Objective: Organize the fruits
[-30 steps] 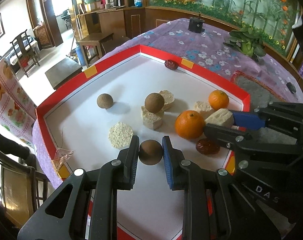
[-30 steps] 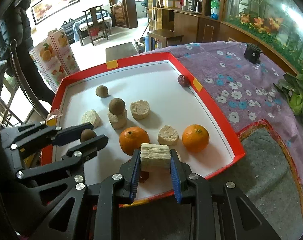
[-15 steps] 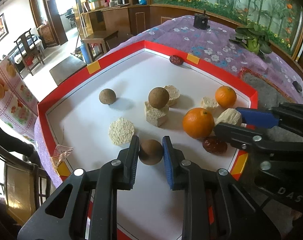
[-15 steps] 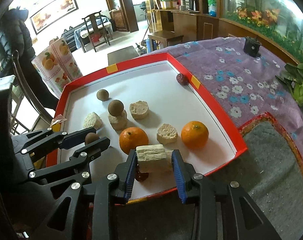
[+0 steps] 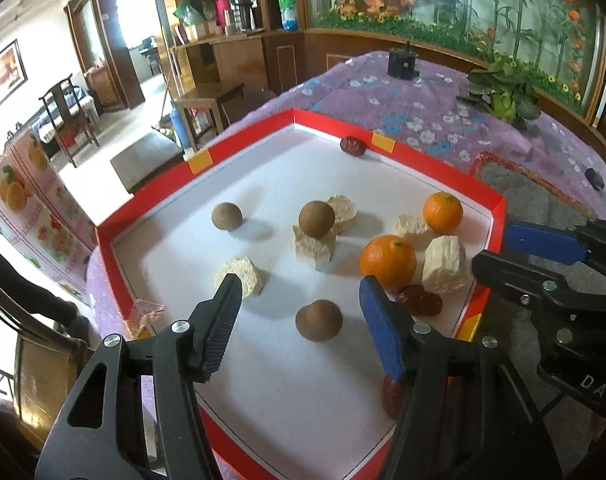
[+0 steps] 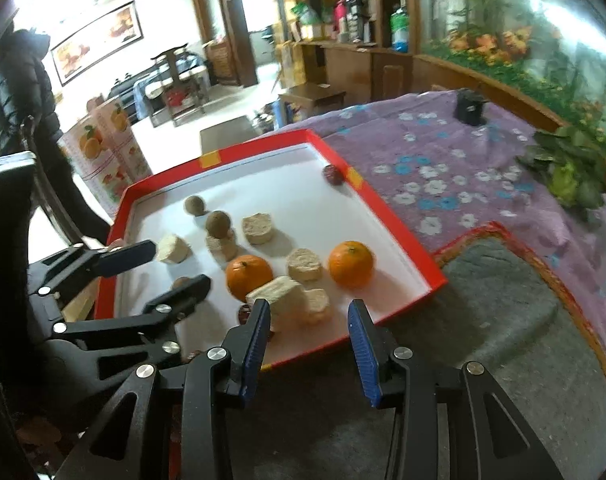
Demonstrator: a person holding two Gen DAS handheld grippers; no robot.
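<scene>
A red-rimmed white tray holds the fruit. My left gripper is open over its near end, and a brown round fruit lies free on the tray between its fingers. My right gripper is open at the tray's near right edge; it also shows in the left wrist view. A pale fibrous chunk lies free on the tray beside the left finger. Two oranges, two more brown fruits, several pale chunks and red dates lie on the tray.
The tray sits on a purple flowered cloth. A grey mat with a red border lies to the right of the tray. A small black object and a green plant stand at the far side. Chairs stand off to the left.
Both grippers have opened and pulled back. The left let go of the brown fruit and the right let go of the pale chunk; both items now rest on the tray.
</scene>
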